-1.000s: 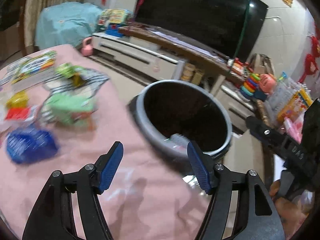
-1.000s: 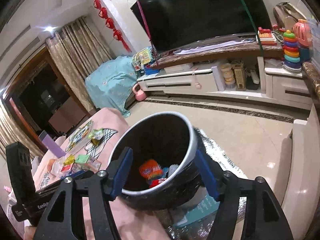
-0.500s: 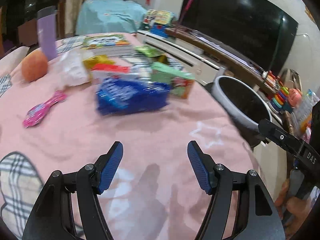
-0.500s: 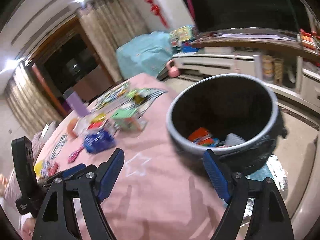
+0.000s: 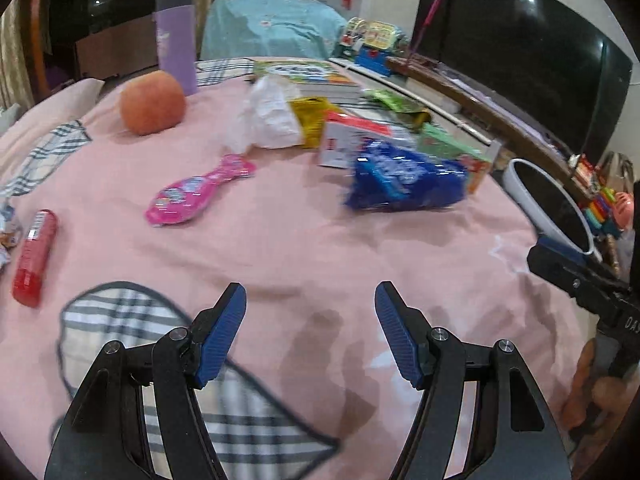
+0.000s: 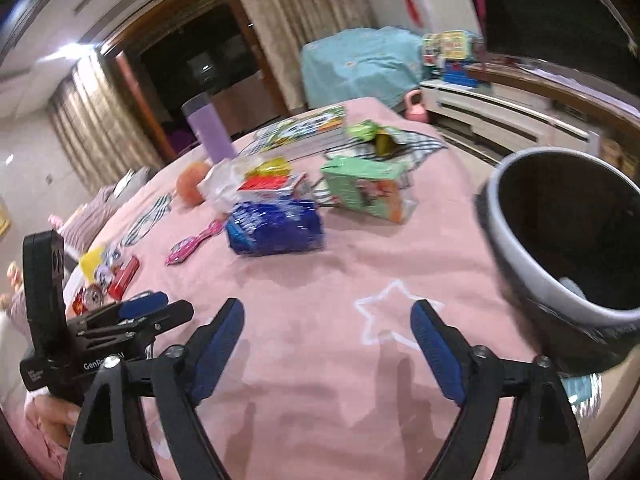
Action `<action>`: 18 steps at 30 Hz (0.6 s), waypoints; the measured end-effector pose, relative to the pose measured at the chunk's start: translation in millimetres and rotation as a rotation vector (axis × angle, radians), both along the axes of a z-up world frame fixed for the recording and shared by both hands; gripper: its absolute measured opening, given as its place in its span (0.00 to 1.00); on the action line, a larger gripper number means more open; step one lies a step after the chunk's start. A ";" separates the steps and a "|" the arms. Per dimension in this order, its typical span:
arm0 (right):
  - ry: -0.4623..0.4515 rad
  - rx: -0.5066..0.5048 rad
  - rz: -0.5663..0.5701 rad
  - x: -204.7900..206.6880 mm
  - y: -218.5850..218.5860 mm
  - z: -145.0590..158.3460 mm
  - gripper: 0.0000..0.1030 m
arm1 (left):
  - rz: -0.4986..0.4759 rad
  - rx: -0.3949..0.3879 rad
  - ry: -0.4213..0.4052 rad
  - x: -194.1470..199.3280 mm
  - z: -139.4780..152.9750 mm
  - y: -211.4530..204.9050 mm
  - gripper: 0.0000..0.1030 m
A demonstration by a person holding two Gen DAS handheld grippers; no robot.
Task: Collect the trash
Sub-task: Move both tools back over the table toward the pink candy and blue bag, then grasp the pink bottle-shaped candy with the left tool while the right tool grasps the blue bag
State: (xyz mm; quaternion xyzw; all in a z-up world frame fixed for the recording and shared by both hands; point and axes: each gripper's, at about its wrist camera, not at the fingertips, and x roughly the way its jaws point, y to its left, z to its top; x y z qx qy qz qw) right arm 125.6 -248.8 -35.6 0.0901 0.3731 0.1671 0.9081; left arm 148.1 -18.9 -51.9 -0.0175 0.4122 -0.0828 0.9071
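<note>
A dark trash bin with a pale rim [image 6: 568, 236] stands at the right edge of the pink-covered table [image 6: 320, 320]; it also shows in the left wrist view [image 5: 548, 208]. Trash lies on the table: a blue wrapper [image 5: 404, 180] [image 6: 276, 226], a green carton [image 6: 368, 188], a red-and-white box [image 5: 352, 136], a white bag [image 5: 272, 114] and a yellow wrapper [image 5: 310, 116]. My left gripper [image 5: 310, 336] is open and empty over the cloth, well short of the blue wrapper. My right gripper [image 6: 326, 348] is open and empty, left of the bin.
An orange fruit [image 5: 152, 102], a purple bottle [image 5: 176, 40], a pink toy brush [image 5: 200, 190] and a red tube [image 5: 34, 256] lie on the left part of the table. Books [image 5: 304, 76] lie at the far side. A TV unit stands behind.
Both grippers have swung left, away from the bin, and now face the table's clutter. Both stayed open and empty.
</note>
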 end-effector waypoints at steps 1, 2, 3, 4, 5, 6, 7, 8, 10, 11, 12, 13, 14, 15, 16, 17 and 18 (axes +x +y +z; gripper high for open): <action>-0.006 -0.018 0.019 3.5 5.5 -0.4 0.90 | -0.005 -0.004 0.003 1.2 -0.4 6.6 0.66; -0.006 -0.030 0.031 7.2 9.5 -1.4 0.90 | -0.006 -0.007 0.003 1.9 -0.7 10.8 0.66; -0.002 -0.044 0.045 10.5 12.9 -2.7 0.90 | -0.002 -0.001 0.001 2.9 -0.8 15.9 0.66; 0.002 -0.054 0.056 13.3 16.2 -3.6 0.90 | 0.009 0.012 -0.001 3.9 -1.1 20.4 0.66; 0.006 -0.063 0.070 17.0 19.8 -4.5 0.90 | 0.019 0.022 -0.001 5.8 -1.7 25.1 0.67; 0.007 -0.070 0.085 20.2 22.9 -5.1 0.90 | 0.024 0.021 0.004 8.4 -2.6 29.5 0.68; 0.005 -0.081 0.099 23.6 26.0 -5.5 0.90 | 0.029 0.016 0.012 11.8 -4.1 34.4 0.72; 0.003 -0.091 0.111 26.0 28.9 -6.0 0.91 | 0.037 0.016 0.023 15.9 -5.5 40.1 0.76; -0.007 -0.110 0.138 30.9 34.2 -6.5 0.91 | 0.039 0.035 0.017 23.0 -5.0 49.2 0.76; -0.018 -0.124 0.155 34.2 37.5 -6.1 0.91 | 0.037 0.052 0.008 26.2 -3.8 52.3 0.77; -0.027 -0.133 0.167 36.3 39.6 -6.0 0.91 | 0.034 0.069 0.001 29.6 -2.9 54.7 0.77; -0.039 -0.145 0.181 39.3 42.2 -5.0 0.91 | 0.027 0.092 -0.006 35.6 -1.9 57.9 0.78; -0.049 -0.161 0.198 42.8 45.4 -3.9 0.91 | 0.019 0.108 -0.005 41.6 -1.5 60.5 0.80; -0.054 -0.173 0.210 45.5 48.6 -3.1 0.91 | 0.009 0.120 -0.002 47.5 -1.4 62.0 0.81; -0.060 -0.187 0.227 49.9 51.9 -2.0 0.91 | -0.003 0.130 0.001 54.6 -2.1 63.8 0.82; -0.067 -0.201 0.243 54.7 55.4 -0.7 0.91 | -0.015 0.140 0.009 62.9 -3.7 66.0 0.82; -0.073 -0.219 0.252 59.7 59.4 0.2 0.91 | -0.019 0.149 0.021 71.1 -5.6 68.4 0.82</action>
